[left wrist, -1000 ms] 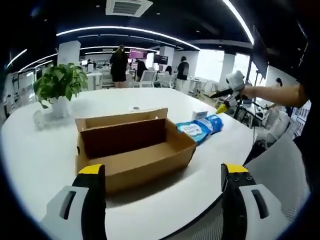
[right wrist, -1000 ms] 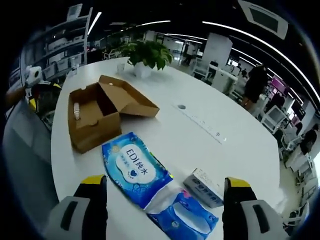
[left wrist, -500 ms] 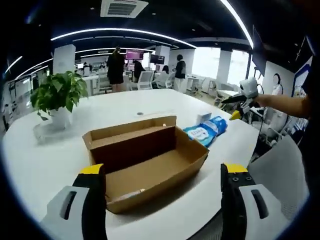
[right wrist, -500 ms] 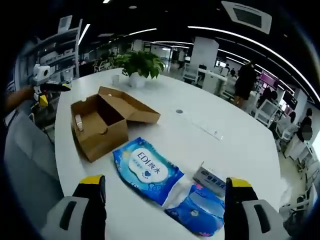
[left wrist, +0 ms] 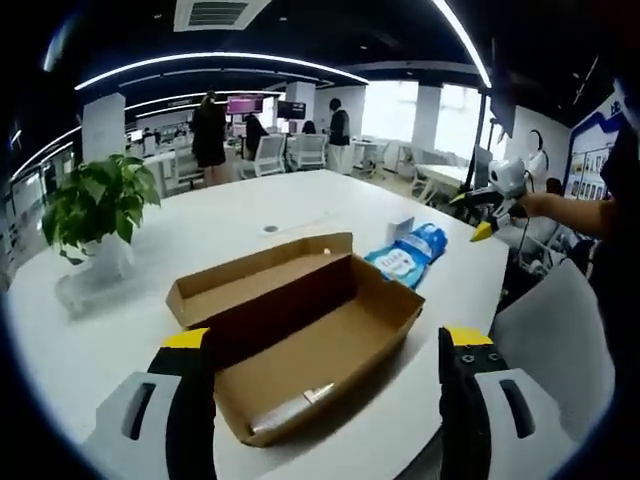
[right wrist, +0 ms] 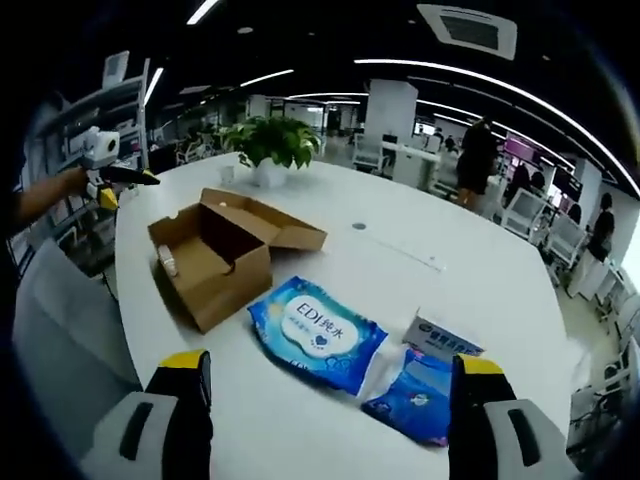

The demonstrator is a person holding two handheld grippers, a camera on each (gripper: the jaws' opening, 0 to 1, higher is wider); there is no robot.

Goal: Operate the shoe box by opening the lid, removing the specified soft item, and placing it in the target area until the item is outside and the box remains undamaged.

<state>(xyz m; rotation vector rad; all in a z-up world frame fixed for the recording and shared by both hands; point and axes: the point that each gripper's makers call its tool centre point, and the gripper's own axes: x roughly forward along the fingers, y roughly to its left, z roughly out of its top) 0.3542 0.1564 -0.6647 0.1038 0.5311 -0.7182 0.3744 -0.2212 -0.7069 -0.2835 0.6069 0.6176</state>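
Resting near the bench (right wrist: 520,300) edge, the shoe box (left wrist: 300,330) stands with lid folded back. Blue wipes pack (right wrist: 318,330) lies on the bench beside it. Left hand-held gripper (left wrist: 325,385) and right hand-held gripper (right wrist: 330,400) hover wide open, holding nothing.

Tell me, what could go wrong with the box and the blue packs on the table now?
The cardboard box sits close to the table edge on the person's side, so a careless push might send it off. Its open lid lies flat, and pressing on it could crease or tear it. The blue wipes pack partly overlaps a second blue pack, so grabbing one may drag the other. Both the left gripper and the right gripper are open and hold nothing.
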